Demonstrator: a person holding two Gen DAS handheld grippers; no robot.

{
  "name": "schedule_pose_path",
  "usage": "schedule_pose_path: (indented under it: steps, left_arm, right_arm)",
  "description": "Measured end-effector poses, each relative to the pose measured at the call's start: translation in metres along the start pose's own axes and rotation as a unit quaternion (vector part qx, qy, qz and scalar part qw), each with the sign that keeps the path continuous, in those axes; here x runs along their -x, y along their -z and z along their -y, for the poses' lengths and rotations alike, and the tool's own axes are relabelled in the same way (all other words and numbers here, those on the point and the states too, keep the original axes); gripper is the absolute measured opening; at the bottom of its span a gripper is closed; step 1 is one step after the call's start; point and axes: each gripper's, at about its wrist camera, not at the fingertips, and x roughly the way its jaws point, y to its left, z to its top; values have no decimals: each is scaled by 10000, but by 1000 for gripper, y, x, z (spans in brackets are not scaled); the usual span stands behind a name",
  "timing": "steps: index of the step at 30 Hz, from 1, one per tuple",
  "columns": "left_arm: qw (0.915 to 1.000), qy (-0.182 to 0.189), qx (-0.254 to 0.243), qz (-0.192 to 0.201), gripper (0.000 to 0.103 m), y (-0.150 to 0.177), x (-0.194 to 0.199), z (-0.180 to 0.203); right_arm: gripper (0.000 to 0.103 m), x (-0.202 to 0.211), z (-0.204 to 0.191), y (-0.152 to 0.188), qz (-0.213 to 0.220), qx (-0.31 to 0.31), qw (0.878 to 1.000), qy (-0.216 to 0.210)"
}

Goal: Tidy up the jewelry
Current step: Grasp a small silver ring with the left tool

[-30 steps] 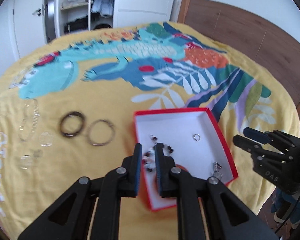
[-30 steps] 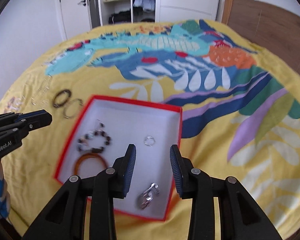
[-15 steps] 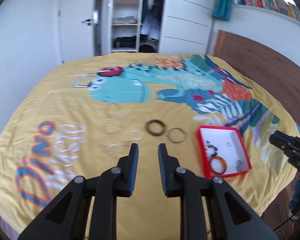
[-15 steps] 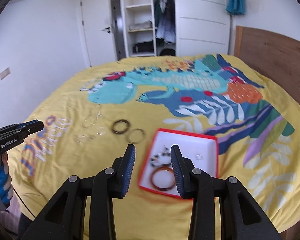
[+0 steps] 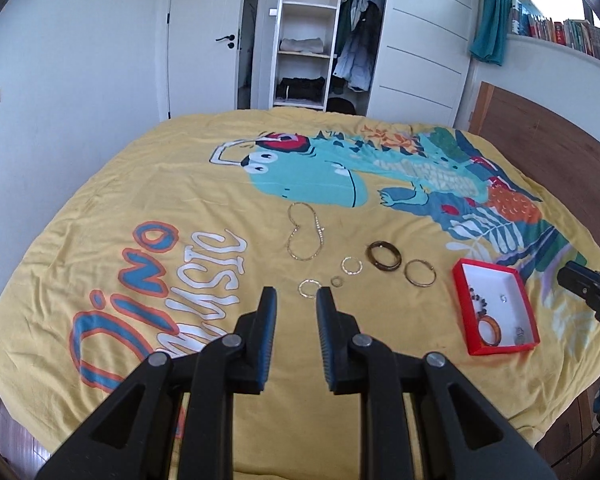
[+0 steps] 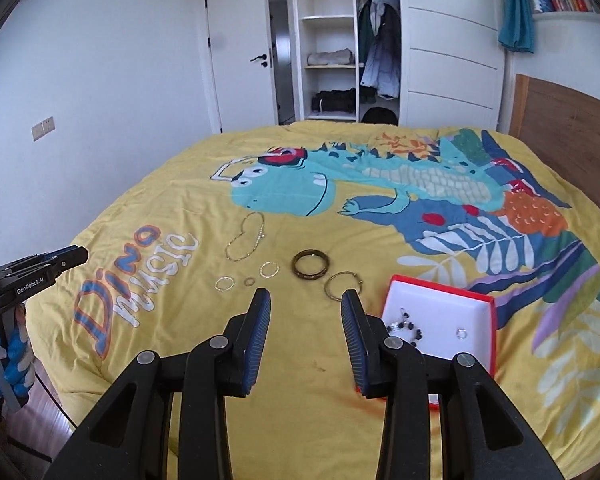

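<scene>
A red box with a white inside (image 5: 462, 300) (image 6: 482, 320) lies on the yellow bedspread. It holds a beaded bracelet (image 5: 480, 300) (image 6: 406, 326), an orange bangle (image 5: 490, 330), a small ring (image 6: 462, 334) and a metal piece. Loose on the spread lie a gold chain (image 5: 304, 232) (image 6: 246, 240), a dark bangle (image 5: 384, 255) (image 6: 310, 265), a thin hoop (image 5: 420, 273) (image 6: 342, 286) and several small rings (image 5: 309, 289). My left gripper (image 5: 293, 312) is open and empty, high above the rings. My right gripper (image 6: 305, 316) is open and empty, left of the box.
The bed fills both views, its near edge just under the grippers. A wooden headboard (image 5: 560, 152) stands on the right. An open wardrobe (image 5: 320, 36) and a door (image 5: 204, 40) are behind the bed. The left gripper shows at the left edge of the right wrist view (image 6: 44, 268).
My left gripper let go of the beaded bracelet in the box, opened and pulled back up and left. My right gripper also pulled back and up from the box.
</scene>
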Motion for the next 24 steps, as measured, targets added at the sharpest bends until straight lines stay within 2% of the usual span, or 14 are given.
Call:
schedule_pose_path:
  steps: [7,19,24]
  left_arm:
    - [9981,469,-57,-384,19,15,-76,18]
    - [9915,865,-227,-942,19,17,-204,47]
    - [9885,978,-392,-1080,19,12,-248,59]
  right_arm:
    - [37,-79,1,18,-520,-31,9986,-92]
    - [37,-221,26,21,-1134,-382,9924,-295]
    - [36,-262,35,20,-1265,-483,9902,-350]
